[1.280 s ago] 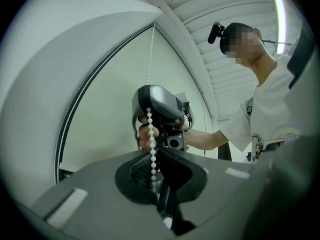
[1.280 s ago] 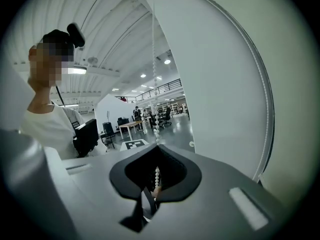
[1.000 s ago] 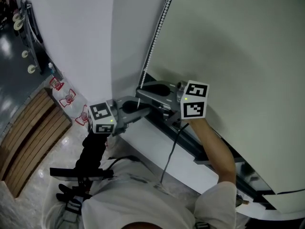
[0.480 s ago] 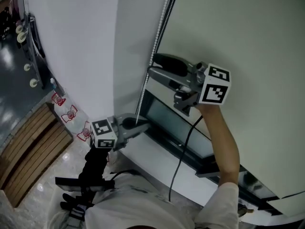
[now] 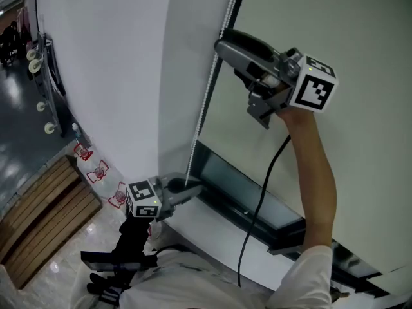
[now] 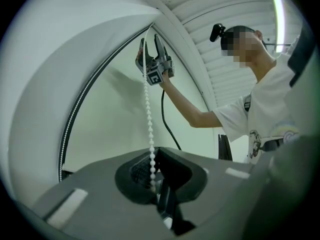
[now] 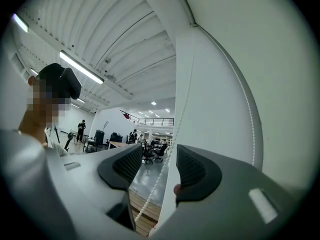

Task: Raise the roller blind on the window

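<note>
Nearest the head camera, the right gripper [image 5: 222, 42] is held high on a raised forearm [image 5: 318, 185], with a black cable [image 5: 261, 192] hanging from it. Its jaws have just been opening and are seen wide apart in the right gripper view. The white bead chain [image 5: 207, 102] passes slantwise through the gap between them and is not pressed by either pad. Lower down, the left gripper [image 5: 195, 188] is held beside the bottom corner of the window. In the left gripper view its jaws are seen closed together on the bead chain, which runs taut and straight upward from them to the right gripper. A second strand of the chain is seen further aside in both gripper views, along the edge of the blind. Behind both grippers, the pale roller blind [image 5: 367, 121] covers most of the window. Its lower edge is seen partly raised, so that a narrow strip of dark window glass [image 5: 248, 195] is uncovered between it and the white sill [image 5: 206, 227]. To the left of the chain a white wall [image 5: 109, 76] is seen. Farthest below, wooden floor boards [image 5: 45, 205] are laid beside a glossy dark floor [image 5: 16, 127].
</note>
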Action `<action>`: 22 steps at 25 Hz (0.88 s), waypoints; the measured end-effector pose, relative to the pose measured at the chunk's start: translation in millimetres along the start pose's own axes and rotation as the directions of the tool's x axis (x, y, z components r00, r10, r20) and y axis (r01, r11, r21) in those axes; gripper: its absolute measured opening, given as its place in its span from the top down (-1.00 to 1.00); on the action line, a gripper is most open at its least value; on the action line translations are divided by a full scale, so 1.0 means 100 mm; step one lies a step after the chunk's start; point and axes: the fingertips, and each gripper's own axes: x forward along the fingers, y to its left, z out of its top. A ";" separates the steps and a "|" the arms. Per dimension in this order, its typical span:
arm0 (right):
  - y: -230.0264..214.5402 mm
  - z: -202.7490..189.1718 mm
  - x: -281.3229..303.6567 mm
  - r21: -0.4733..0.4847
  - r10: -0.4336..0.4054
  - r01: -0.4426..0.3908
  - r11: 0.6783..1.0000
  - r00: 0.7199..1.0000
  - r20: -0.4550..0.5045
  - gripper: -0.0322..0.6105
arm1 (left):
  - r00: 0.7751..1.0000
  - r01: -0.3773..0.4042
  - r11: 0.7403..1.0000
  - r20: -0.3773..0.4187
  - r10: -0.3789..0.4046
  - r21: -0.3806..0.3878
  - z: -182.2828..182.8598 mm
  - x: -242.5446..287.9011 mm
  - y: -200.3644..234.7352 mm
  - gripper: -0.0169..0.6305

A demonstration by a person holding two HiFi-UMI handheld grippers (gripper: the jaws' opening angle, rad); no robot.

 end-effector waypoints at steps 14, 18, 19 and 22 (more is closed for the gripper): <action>-0.10 0.43 0.07 -0.059 -0.028 0.029 0.998 0.999 0.029 0.36 | 1.000 0.006 1.000 -0.009 -0.006 -0.003 -0.14 -0.01 -0.01 0.95; -0.08 0.46 0.06 -0.070 -0.039 0.041 0.997 0.999 0.037 0.53 | 1.000 0.010 1.000 -0.008 -0.010 0.002 -0.18 -0.03 0.00 0.95; -0.07 0.46 0.07 -0.072 -0.041 0.044 0.996 0.999 0.034 0.57 | 1.000 0.011 1.000 -0.009 -0.011 0.004 -0.19 -0.03 0.00 0.95; -0.05 0.46 0.09 -0.074 -0.040 0.042 0.996 0.999 0.023 0.72 | 1.000 0.014 1.000 -0.011 -0.013 0.009 -0.22 -0.03 0.00 0.95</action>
